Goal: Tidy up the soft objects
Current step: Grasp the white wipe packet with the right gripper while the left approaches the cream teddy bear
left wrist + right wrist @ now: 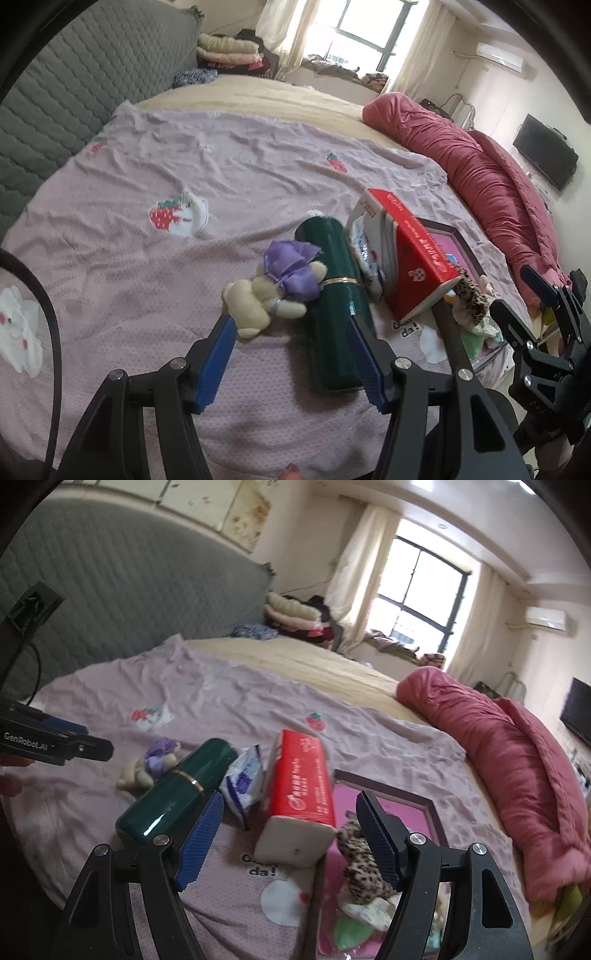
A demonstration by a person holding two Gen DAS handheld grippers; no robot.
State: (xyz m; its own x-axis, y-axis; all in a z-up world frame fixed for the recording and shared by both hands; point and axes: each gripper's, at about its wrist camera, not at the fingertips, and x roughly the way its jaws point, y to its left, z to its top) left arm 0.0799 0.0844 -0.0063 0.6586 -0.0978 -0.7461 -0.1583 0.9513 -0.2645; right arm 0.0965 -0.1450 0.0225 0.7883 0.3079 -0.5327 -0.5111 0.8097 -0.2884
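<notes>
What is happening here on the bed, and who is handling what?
A person holds a gripper in each hand over the bed; both are open and empty. The left gripper hangs by the plush bear and the green bottle. The right gripper hangs near the red tissue pack and the pink-lined box.

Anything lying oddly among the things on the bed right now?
Yes: the red tissue pack sits tilted, one end propped on the pink box's rim. The hard green bottle lies on its side beside the plush bear.
</notes>
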